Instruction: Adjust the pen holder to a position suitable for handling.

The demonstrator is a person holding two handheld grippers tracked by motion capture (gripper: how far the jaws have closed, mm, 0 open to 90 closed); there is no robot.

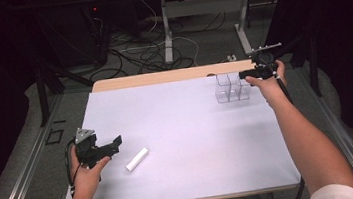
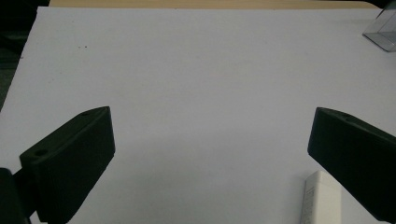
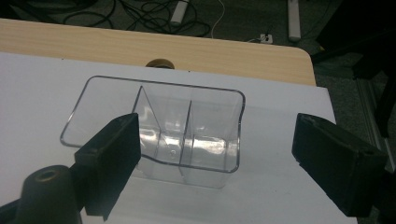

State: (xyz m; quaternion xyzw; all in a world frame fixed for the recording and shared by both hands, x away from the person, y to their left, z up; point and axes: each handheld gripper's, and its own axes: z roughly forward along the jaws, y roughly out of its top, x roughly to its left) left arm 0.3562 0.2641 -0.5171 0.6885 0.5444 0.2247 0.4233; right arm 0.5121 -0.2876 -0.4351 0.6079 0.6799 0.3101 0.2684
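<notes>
Both grippers had jaws apart, empty: left gripper beside the white tube, right gripper approaching the clear divided organizer, probably its destination.

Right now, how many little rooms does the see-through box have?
3. The clear box has dividers making three compartments: one wide at the back left, one front middle, one on the right.

White stick — flat (near-left); clear organizer — upright.
</notes>
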